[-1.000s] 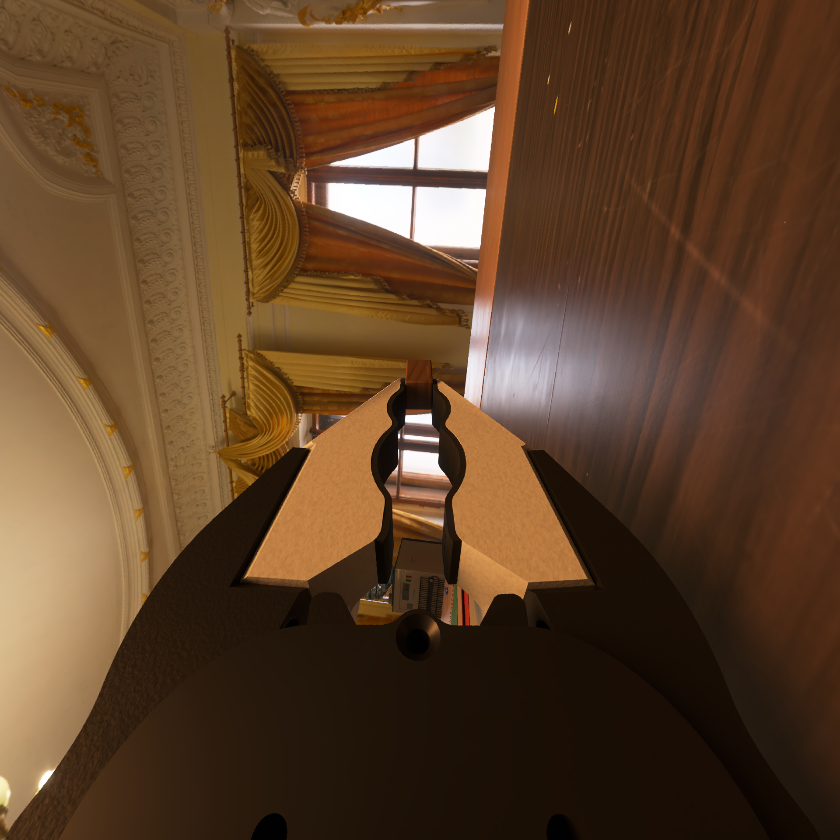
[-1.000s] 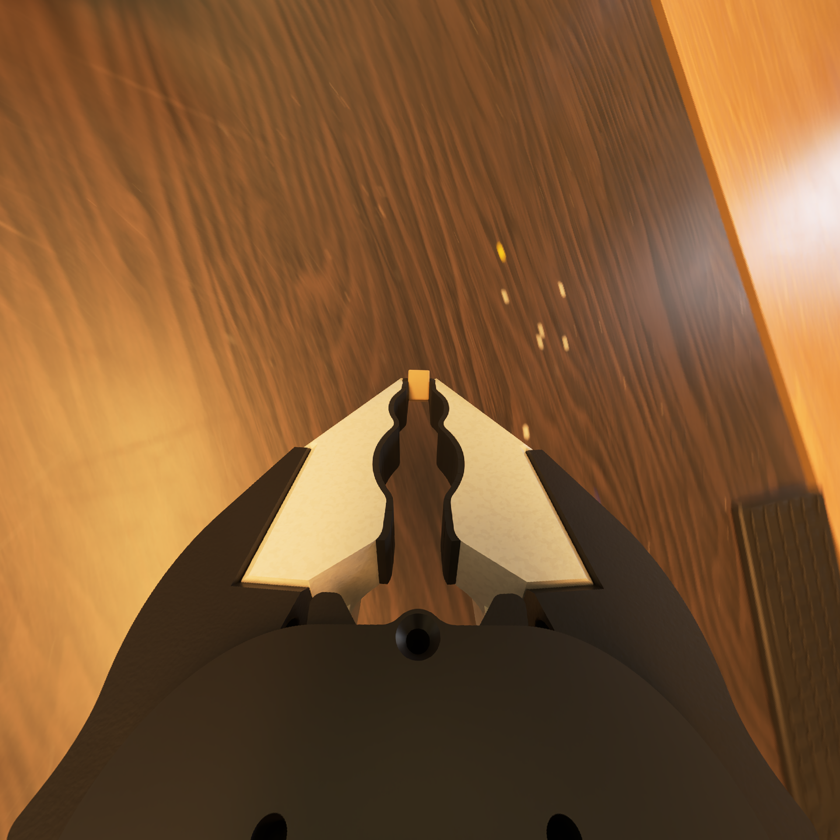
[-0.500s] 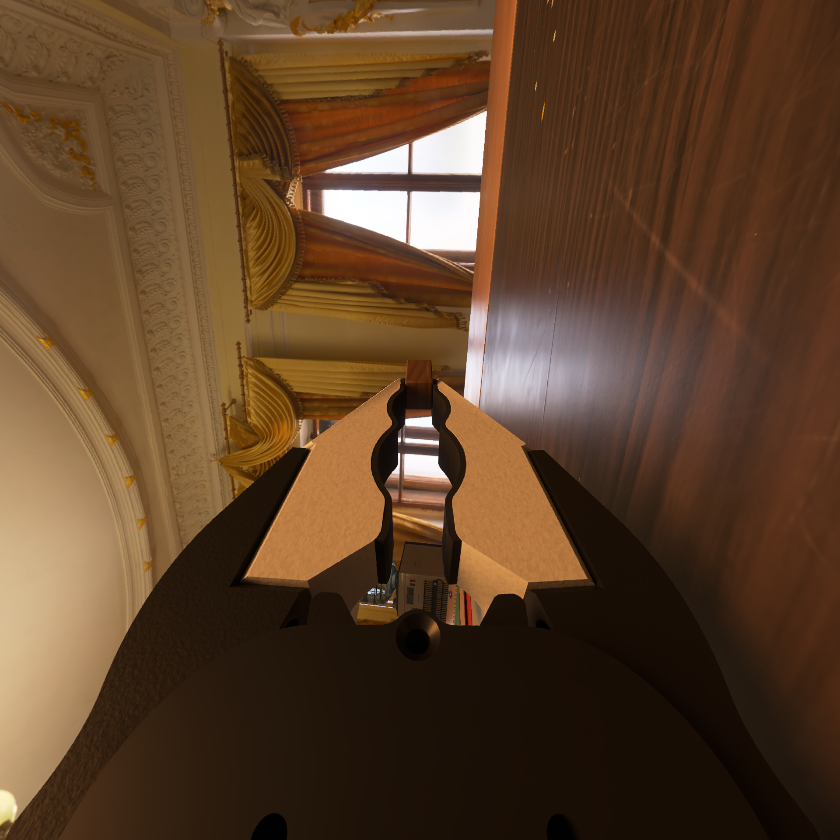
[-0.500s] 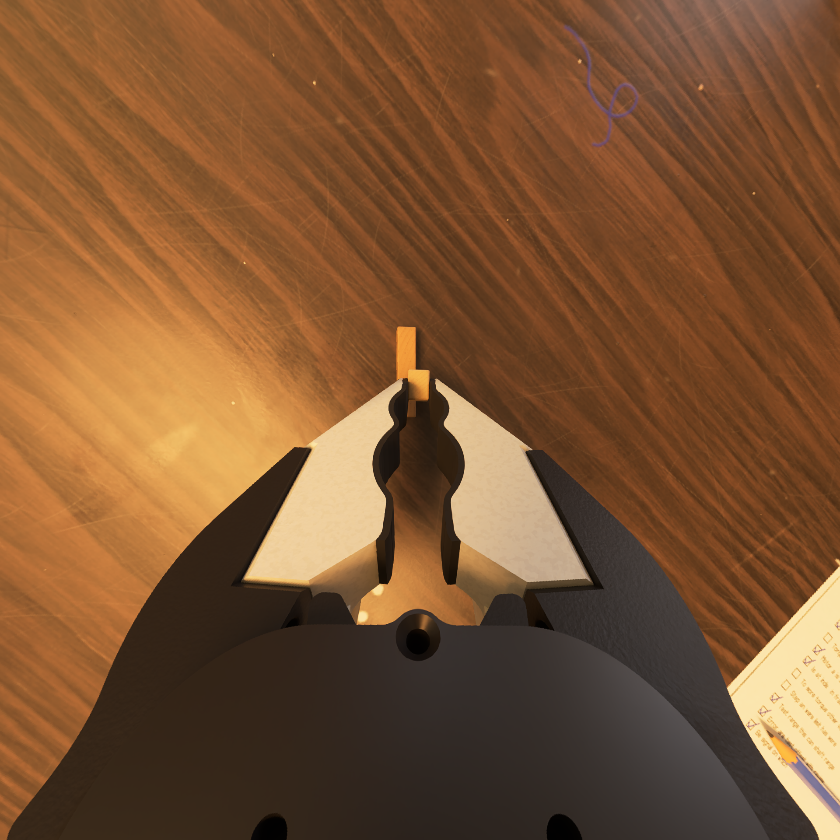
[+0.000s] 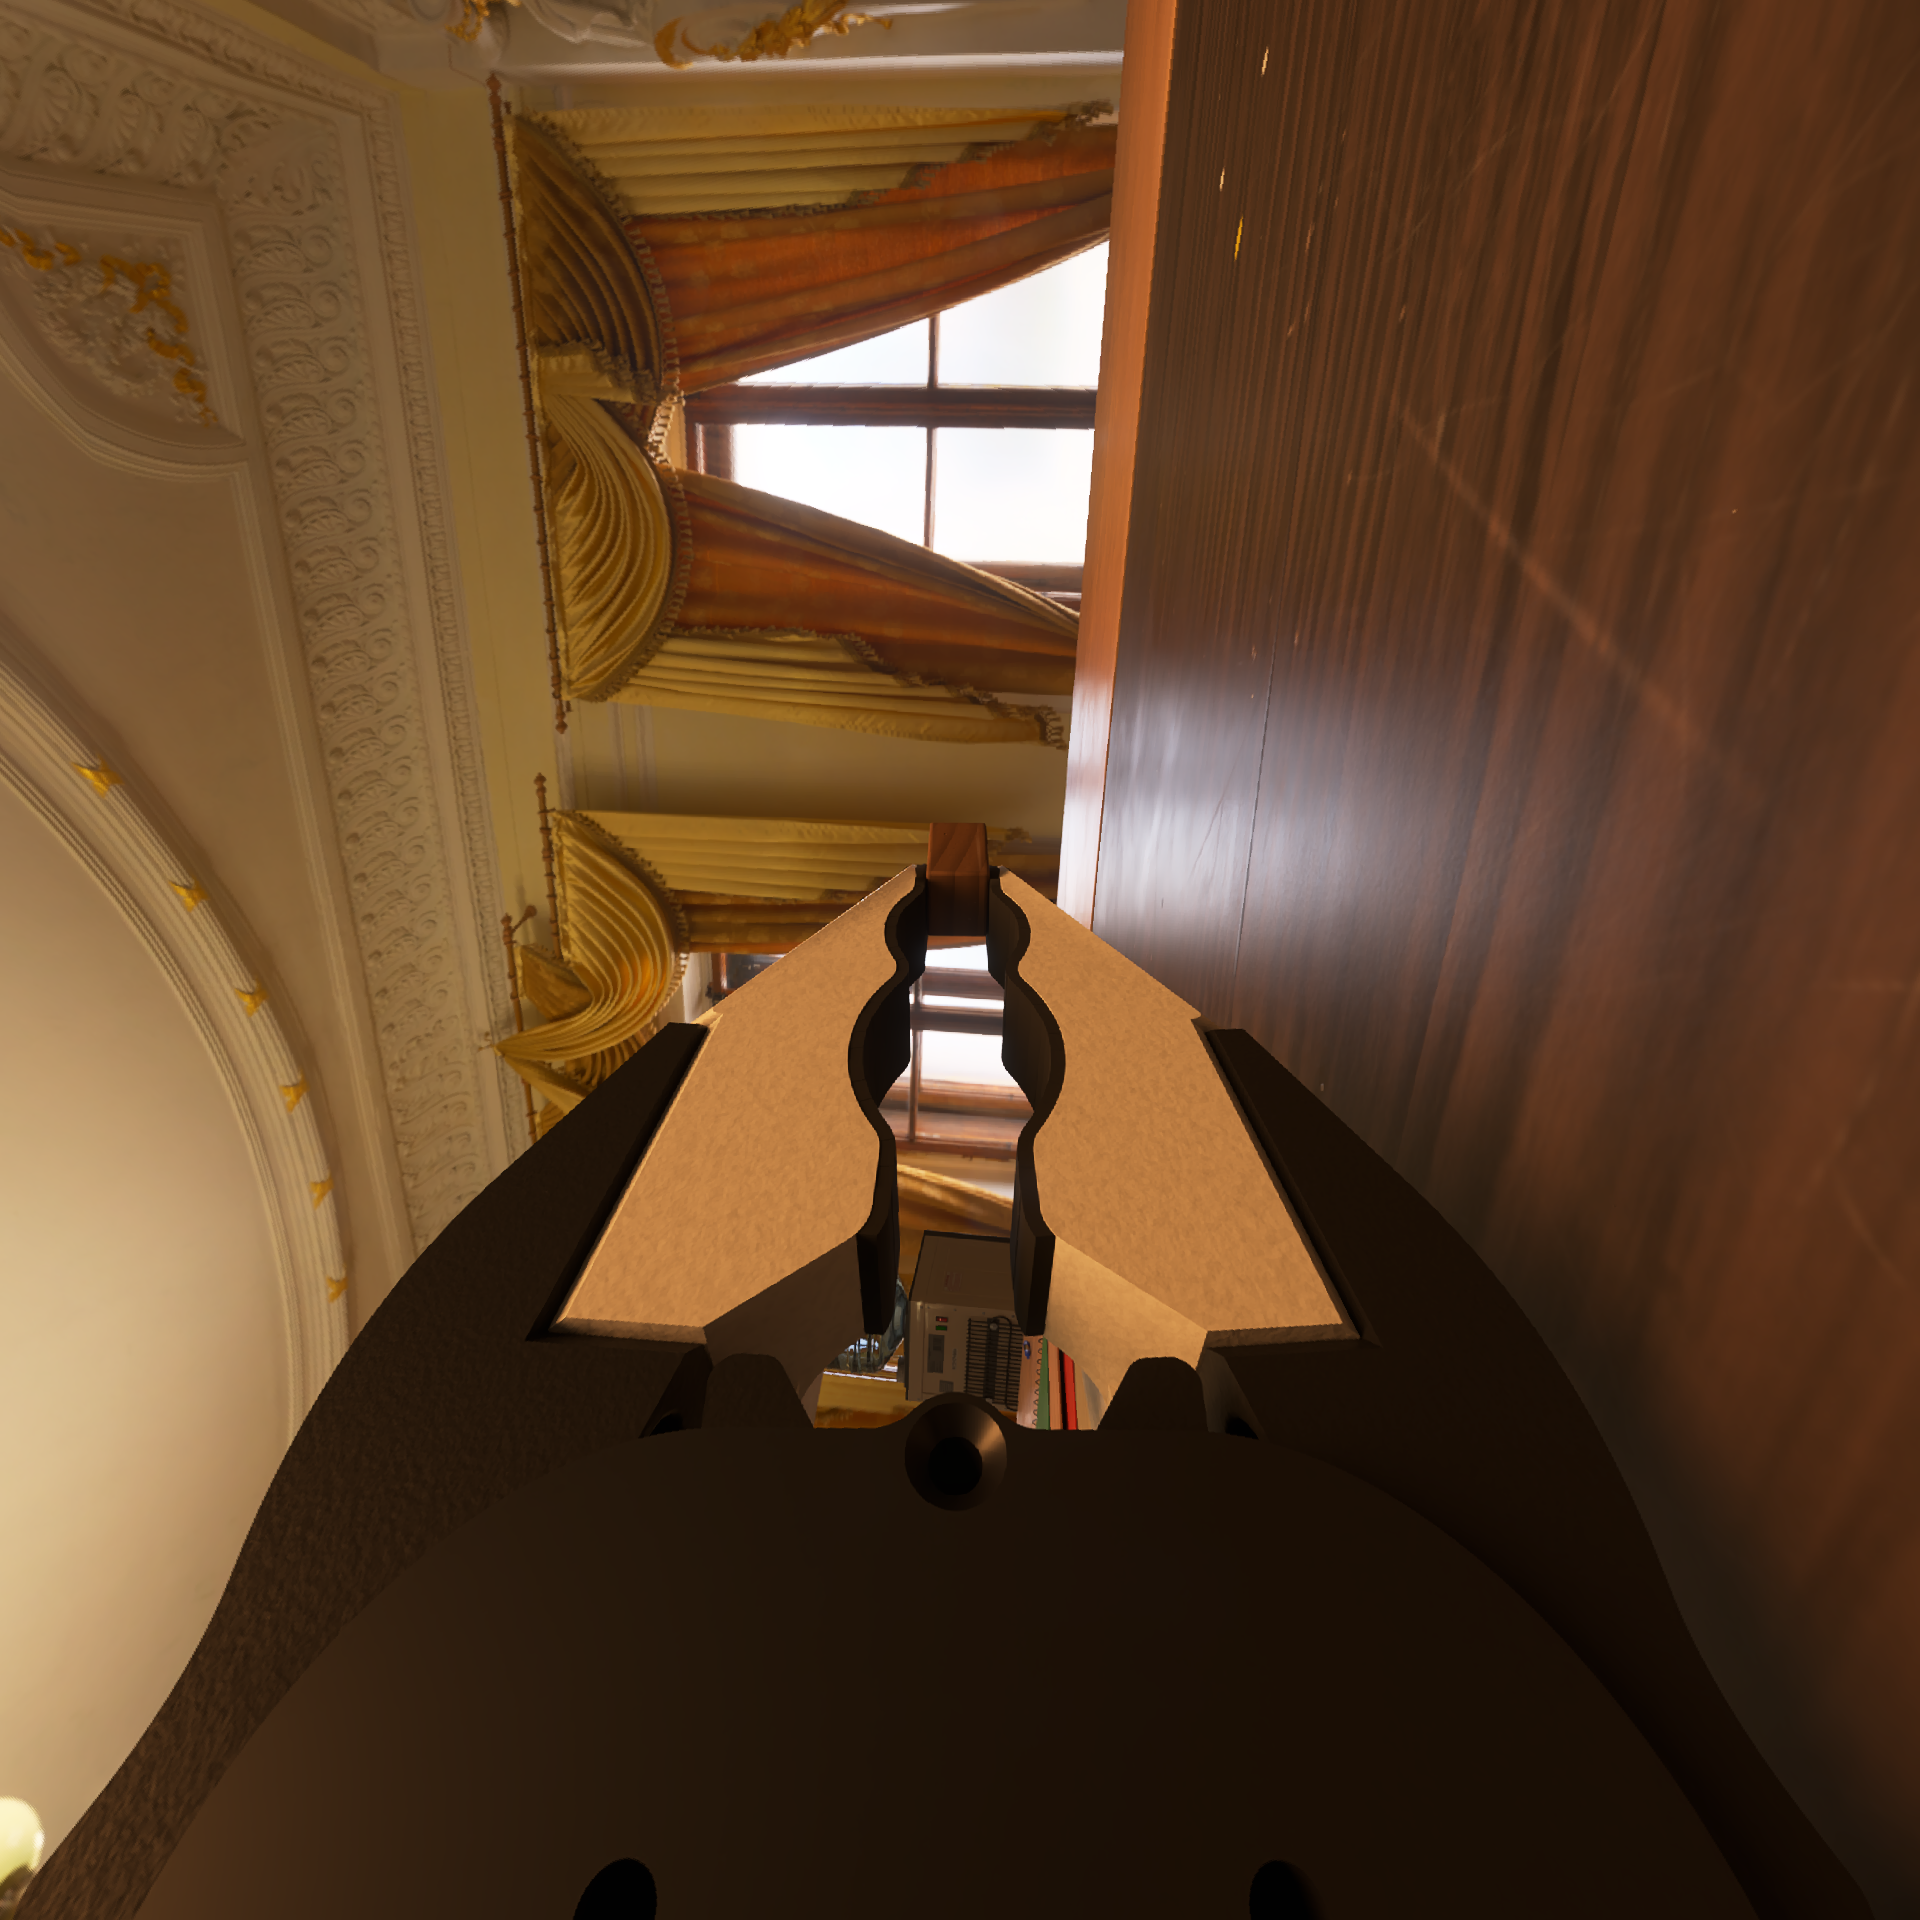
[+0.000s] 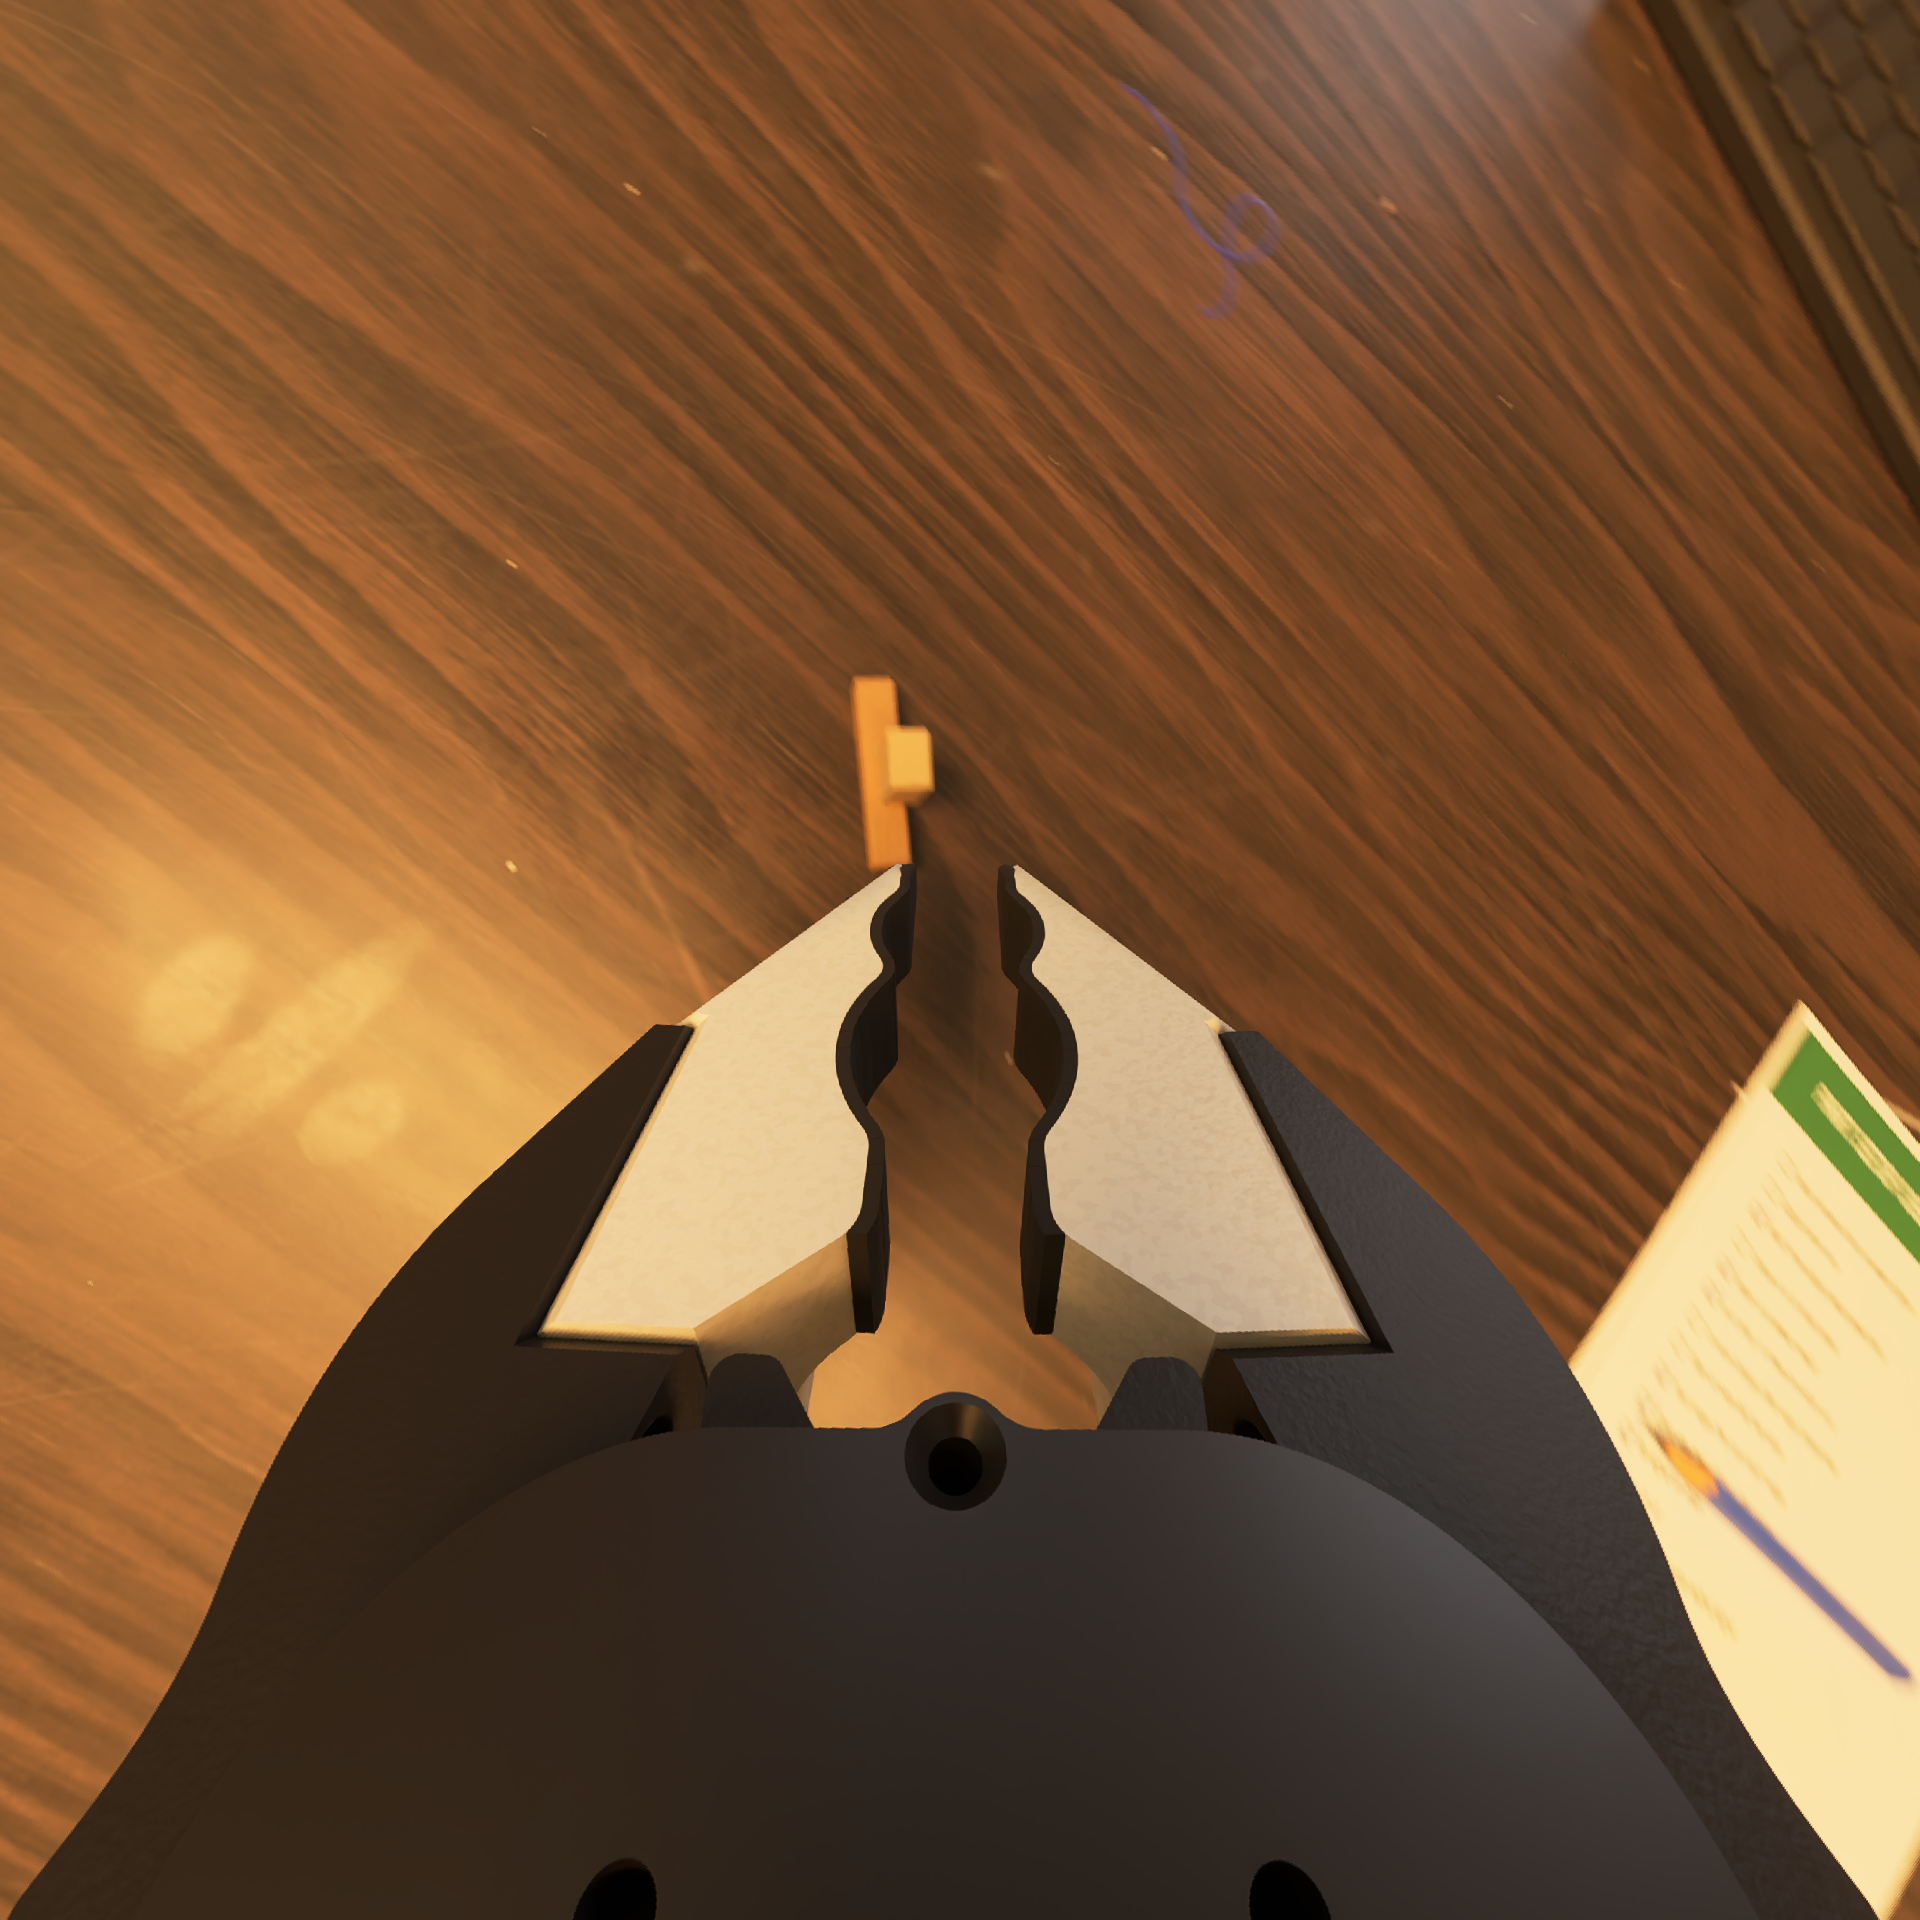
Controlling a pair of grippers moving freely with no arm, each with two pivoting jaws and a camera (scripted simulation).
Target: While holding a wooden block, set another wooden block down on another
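Paper sheet (image 6: pixel 1766 1382) with pencil (image 6: pixel 1787 1569) on table (image 6: pixel 520 520).

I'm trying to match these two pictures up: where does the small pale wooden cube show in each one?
Left wrist view: not in it; the left gripper pinches a darker brown block.
Right wrist view: the small pale cube sits centre, on the long orange block, beyond the open right gripper.
Shared landmark: the dark wooden tabletop.

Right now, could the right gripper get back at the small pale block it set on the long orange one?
Probably yes. The right gripper is open and empty, and the small pale block lies just ahead of its fingertips on the long orange block, slightly left of centre. Only bare tabletop shows between them.
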